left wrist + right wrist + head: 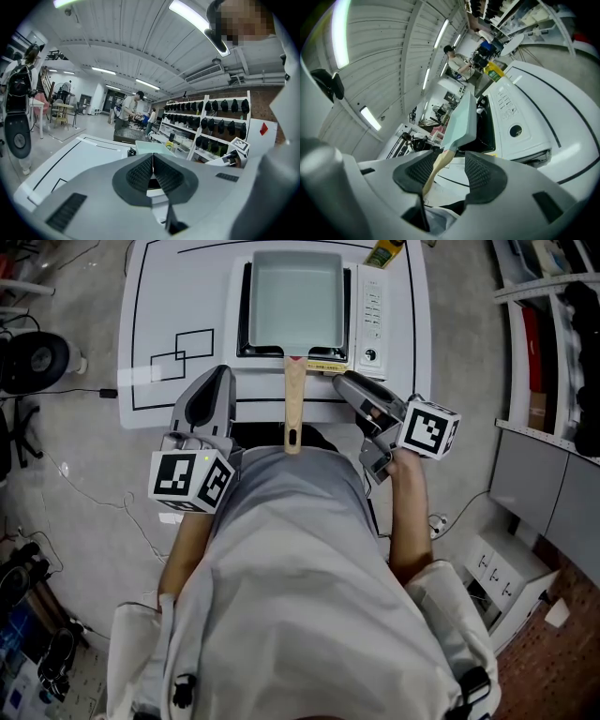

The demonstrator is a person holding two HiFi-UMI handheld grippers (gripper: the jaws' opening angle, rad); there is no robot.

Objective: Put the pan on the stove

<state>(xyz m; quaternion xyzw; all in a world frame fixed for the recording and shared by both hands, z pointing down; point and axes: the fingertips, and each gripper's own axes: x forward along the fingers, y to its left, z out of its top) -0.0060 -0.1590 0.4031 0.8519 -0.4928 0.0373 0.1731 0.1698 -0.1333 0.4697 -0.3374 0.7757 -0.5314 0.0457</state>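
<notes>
Pale green and rectangular, the pan [292, 296] sits on the black top of the white stove [370, 306], at the far side of the white worktop [169, 296]. It has low walls and I see nothing inside it. Its wooden handle [294, 409] points straight toward me and reaches past the near edge of the worktop, with a small red joint where it meets the pan.

My left tool [222, 374] hangs to the left of the handle, apart from it. In the left gripper view its two pads are pressed together with nothing between them. My right tool [339, 381] is just beside the handle on its right, near the front of the stove. Its jaws are spread. In the right gripper view the handle shows beyond the gap, near one pad, but it is not pinched.

On the stove's right side there is a row of buttons and a round knob [369, 356]. A yellow bottle [494, 71] stands behind the stove. Black outlined rectangles [183, 352] are drawn on the worktop to the left. Nothing lies between the tools and the handle.
</notes>
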